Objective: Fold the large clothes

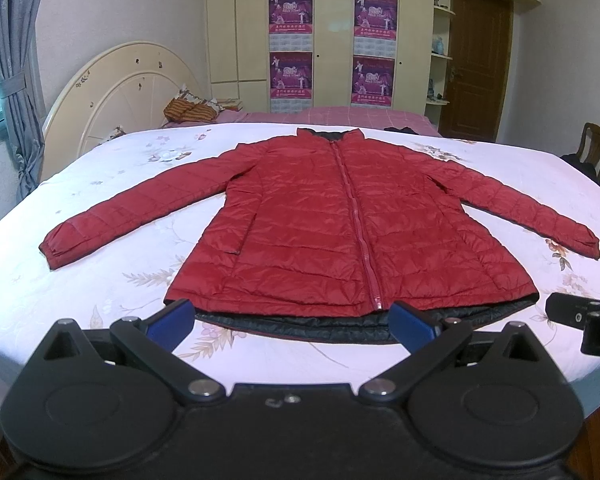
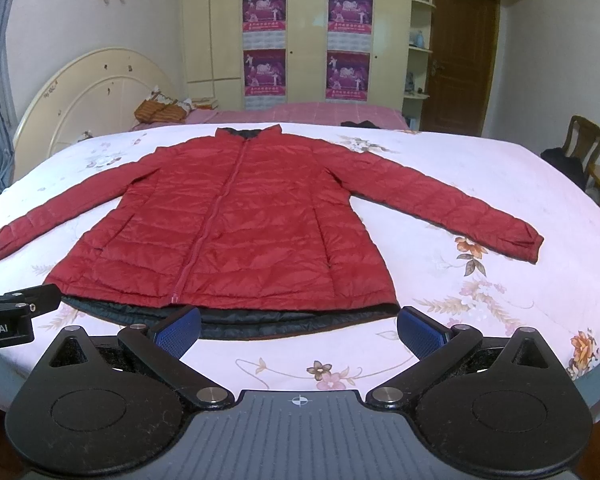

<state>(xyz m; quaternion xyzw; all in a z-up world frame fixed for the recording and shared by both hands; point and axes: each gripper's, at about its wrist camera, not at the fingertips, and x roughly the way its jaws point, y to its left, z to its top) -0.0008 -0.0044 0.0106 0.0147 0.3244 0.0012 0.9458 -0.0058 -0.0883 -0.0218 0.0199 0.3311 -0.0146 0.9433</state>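
Note:
A red quilted jacket [image 1: 312,220] lies flat, front up and zipped, on a bed with a white floral sheet [image 1: 100,280]. Both sleeves are spread out to the sides, and its dark lining shows along the near hem [image 1: 300,326]. My left gripper [image 1: 292,322] is open and empty, hovering just short of the hem's middle. The jacket also shows in the right wrist view [image 2: 228,232]. My right gripper [image 2: 298,330] is open and empty, just short of the hem's right part. Each gripper shows at the edge of the other's view.
The bed's near edge lies just below both grippers. A cream headboard [image 1: 120,92] stands at the left, a striped bag [image 1: 190,110] beside it. Wardrobes with purple posters [image 1: 292,44] and a brown door [image 1: 476,64] stand behind. A wooden chair [image 1: 596,152] is at the right.

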